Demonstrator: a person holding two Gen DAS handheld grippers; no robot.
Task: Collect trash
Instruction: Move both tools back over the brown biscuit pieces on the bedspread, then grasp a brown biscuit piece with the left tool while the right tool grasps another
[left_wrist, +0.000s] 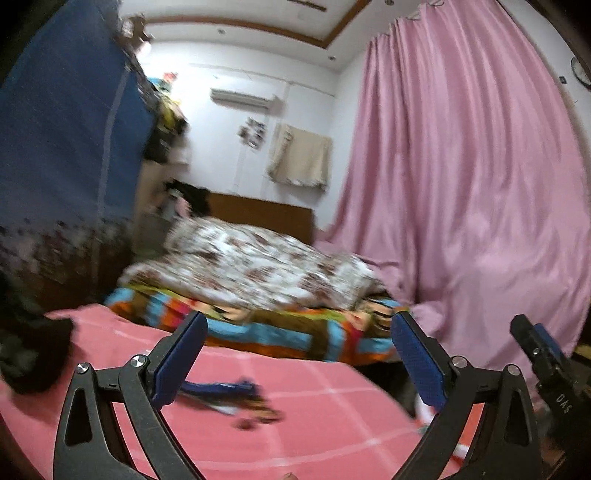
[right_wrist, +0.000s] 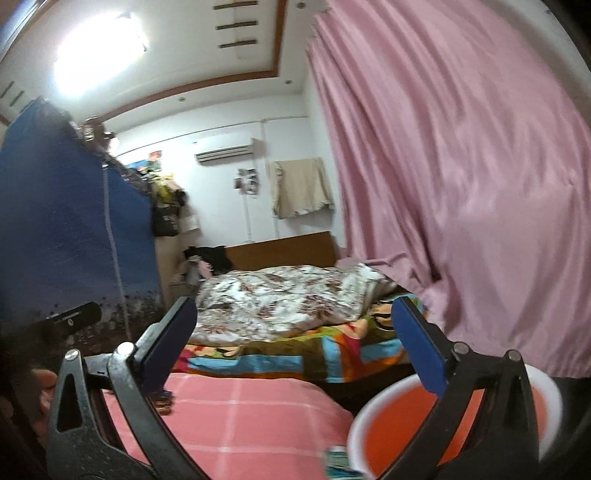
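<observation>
In the left wrist view my left gripper (left_wrist: 299, 350) is open and empty above a pink checked sheet (left_wrist: 314, 432). A blurred blue and dark wrapper-like piece of trash (left_wrist: 229, 397) lies on the sheet just beyond the left finger. The right gripper's body (left_wrist: 546, 369) shows at the right edge. In the right wrist view my right gripper (right_wrist: 293, 339) is open and empty. An orange bucket with a white rim (right_wrist: 399, 424) sits below its right finger. A small blue-green scrap (right_wrist: 338, 461) lies by the bucket's left rim.
A floral quilt (left_wrist: 258, 266) lies on a colourful striped blanket (left_wrist: 295, 332) further up the bed. A pink curtain (left_wrist: 480, 184) hangs on the right. A blue fabric wardrobe (left_wrist: 66, 147) stands on the left. Dark clothing (left_wrist: 33, 354) lies at the sheet's left edge.
</observation>
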